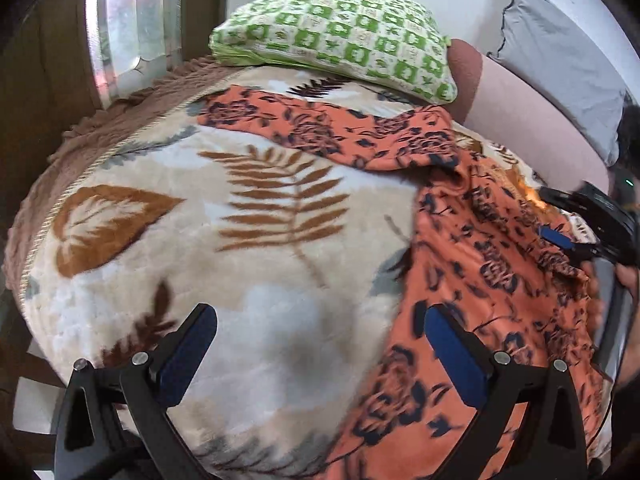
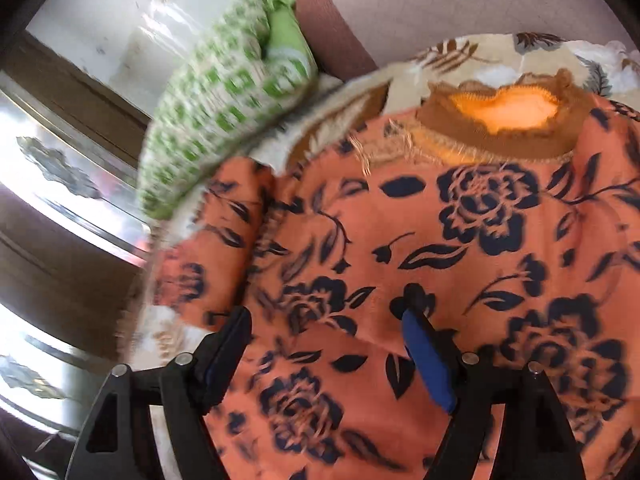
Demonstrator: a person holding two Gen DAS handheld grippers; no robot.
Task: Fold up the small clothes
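An orange top with dark blue flowers point(image 1: 472, 216) lies spread on a leaf-print blanket point(image 1: 240, 208), one sleeve stretching toward the far left. My left gripper point(image 1: 320, 328) is open and empty, low over the blanket, its right finger at the garment's left edge. My right gripper point(image 2: 328, 328) is open and empty just above the garment's body point(image 2: 440, 248), below its brown collar point(image 2: 500, 136). The right gripper also shows at the right edge of the left wrist view point(image 1: 580, 232).
A green-and-white checked pillow point(image 1: 336, 40) lies at the head of the bed, also seen in the right wrist view point(image 2: 224, 112). A pink bolster point(image 1: 520, 116) and grey cushion point(image 1: 560, 72) lie on the right. A mirrored wooden cabinet point(image 1: 128, 28) stands left.
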